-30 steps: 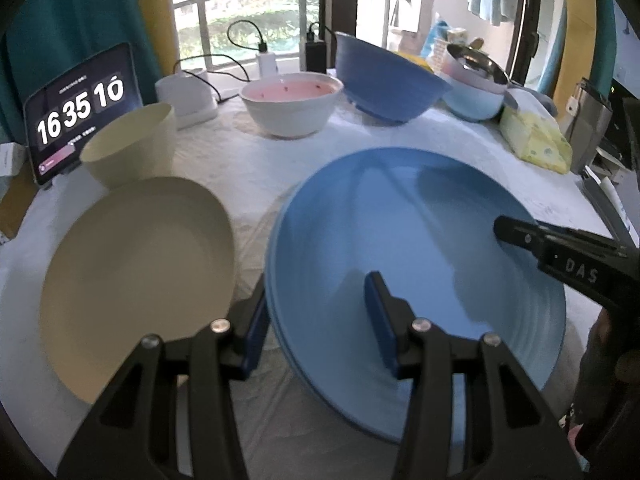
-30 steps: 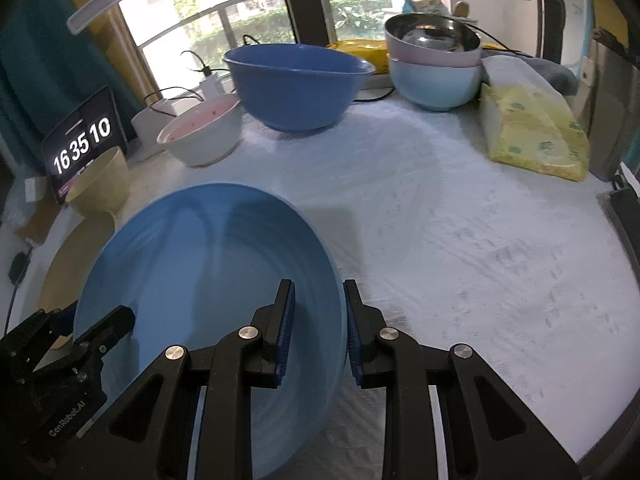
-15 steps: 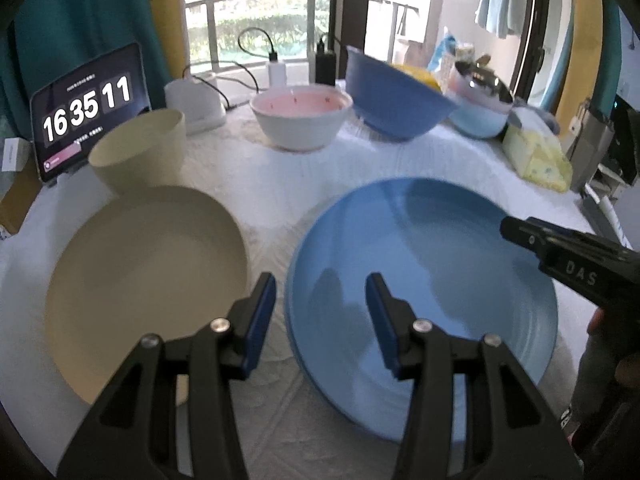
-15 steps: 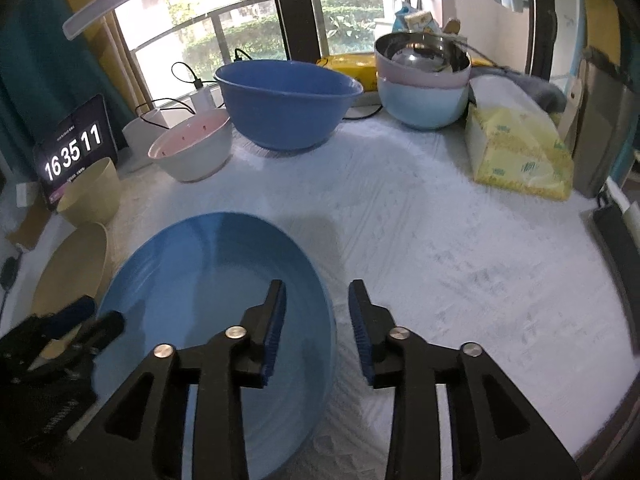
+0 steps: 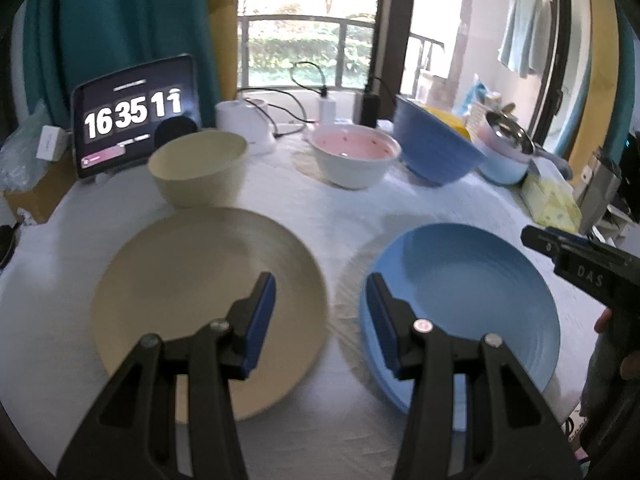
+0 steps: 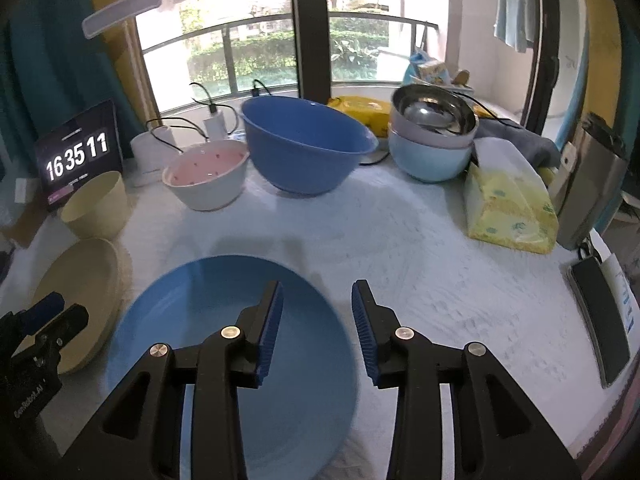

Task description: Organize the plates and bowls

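Your right gripper hung with its fingers spread, empty, above the round light-blue plate on the white-covered bench.

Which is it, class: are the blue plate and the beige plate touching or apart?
Apart. The left wrist view shows a strip of white tablecloth running between the beige plate and the blue plate; their rims do not meet.

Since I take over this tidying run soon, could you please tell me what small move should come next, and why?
Probably bring the left gripper down to the near rim of the cream plate. Both grippers are open and empty, with the right gripper at the blue plate. The two plates lie flat side by side on the white tablecloth, so stacking them seems the likely next step.
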